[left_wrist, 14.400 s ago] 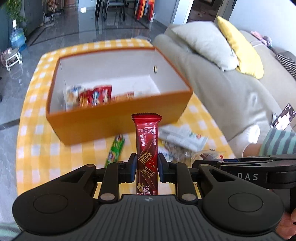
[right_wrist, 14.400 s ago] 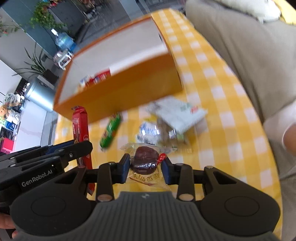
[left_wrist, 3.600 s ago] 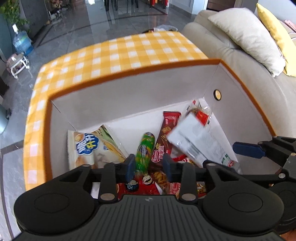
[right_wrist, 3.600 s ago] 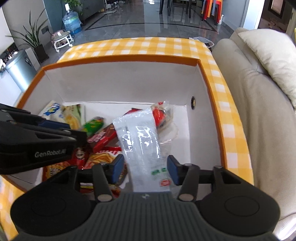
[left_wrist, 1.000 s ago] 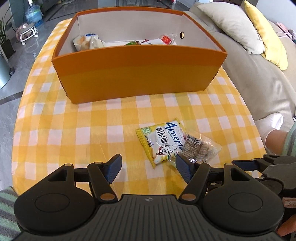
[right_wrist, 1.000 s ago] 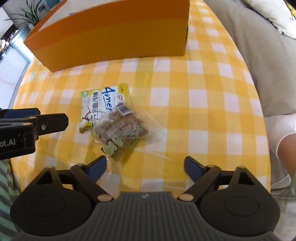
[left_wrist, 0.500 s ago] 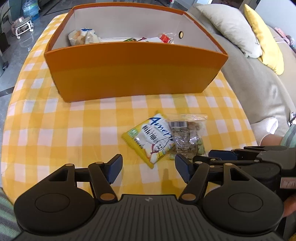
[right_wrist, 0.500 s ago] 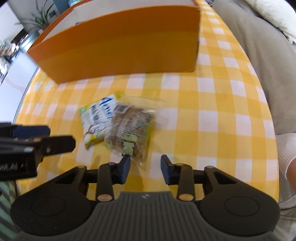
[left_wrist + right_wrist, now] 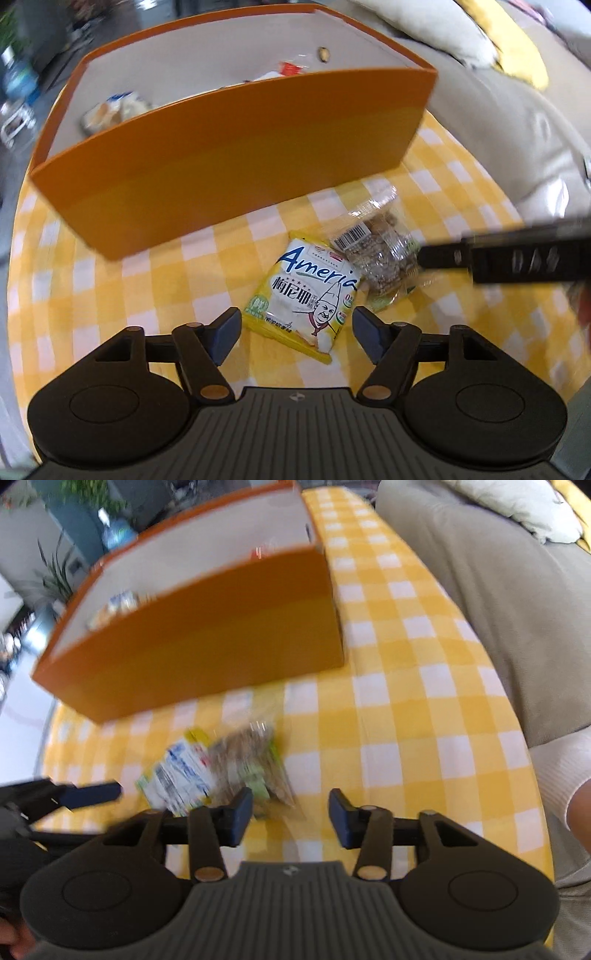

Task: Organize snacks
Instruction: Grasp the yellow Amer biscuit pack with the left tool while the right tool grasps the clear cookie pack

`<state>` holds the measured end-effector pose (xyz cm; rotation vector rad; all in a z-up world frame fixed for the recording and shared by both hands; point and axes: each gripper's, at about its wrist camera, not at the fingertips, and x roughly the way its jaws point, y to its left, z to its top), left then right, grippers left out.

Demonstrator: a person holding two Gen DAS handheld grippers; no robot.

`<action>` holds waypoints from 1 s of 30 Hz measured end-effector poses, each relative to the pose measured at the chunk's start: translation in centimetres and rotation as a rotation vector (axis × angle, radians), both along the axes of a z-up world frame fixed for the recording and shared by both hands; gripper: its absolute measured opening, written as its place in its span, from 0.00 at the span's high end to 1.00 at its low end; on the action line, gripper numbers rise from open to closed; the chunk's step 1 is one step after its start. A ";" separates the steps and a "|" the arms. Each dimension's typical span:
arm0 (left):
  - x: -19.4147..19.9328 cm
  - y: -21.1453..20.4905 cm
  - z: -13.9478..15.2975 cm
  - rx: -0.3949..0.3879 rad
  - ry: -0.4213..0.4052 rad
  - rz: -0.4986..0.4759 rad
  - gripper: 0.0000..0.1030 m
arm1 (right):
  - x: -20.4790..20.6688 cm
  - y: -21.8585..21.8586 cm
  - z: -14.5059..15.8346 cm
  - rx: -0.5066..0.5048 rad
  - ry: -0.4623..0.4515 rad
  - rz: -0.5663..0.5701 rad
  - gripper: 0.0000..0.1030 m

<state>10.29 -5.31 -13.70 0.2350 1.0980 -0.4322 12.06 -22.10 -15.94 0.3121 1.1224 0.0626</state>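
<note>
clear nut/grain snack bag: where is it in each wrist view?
Left wrist: clear snack bag right of centre, partly overlapping the yellow Ameria packet, near the right gripper's finger.
Right wrist: same bag left of centre, blurred, just ahead of the open right gripper.
Shared landmark: orange box behind the bag in both.
</note>
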 end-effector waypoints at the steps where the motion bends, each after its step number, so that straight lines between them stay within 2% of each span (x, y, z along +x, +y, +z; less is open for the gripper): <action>1: 0.0 -0.2 -0.1 0.013 -0.004 -0.024 0.20 | 0.1 0.1 0.4 0.004 -0.015 0.001 0.50; 3: -0.1 -0.6 -0.3 0.032 -0.017 -0.068 0.20 | 0.5 0.5 0.7 0.002 -0.037 0.018 0.45; 7: 0.1 -1.3 -0.8 0.050 -0.041 -0.125 0.18 | 1.5 1.8 0.2 -0.006 -0.049 0.067 0.45; 15: 1.3 -1.8 -1.8 0.051 -0.030 -0.167 0.18 | 2.6 3.0 -1.8 -0.004 0.002 0.101 0.45; 21: 2.0 -2.2 -2.3 0.056 0.010 -0.129 0.17 | 2.8 2.8 -1.9 -0.017 0.036 0.088 0.48; 24: 2.2 -2.4 -2.4 0.062 0.008 -0.122 0.16 | 2.6 2.2 -1.8 -0.047 0.040 0.044 0.48; 30: 2.6 -2.7 -2.5 0.065 0.020 -0.088 0.16 | 2.5 0.9 -2.0 -0.028 0.060 -0.007 0.46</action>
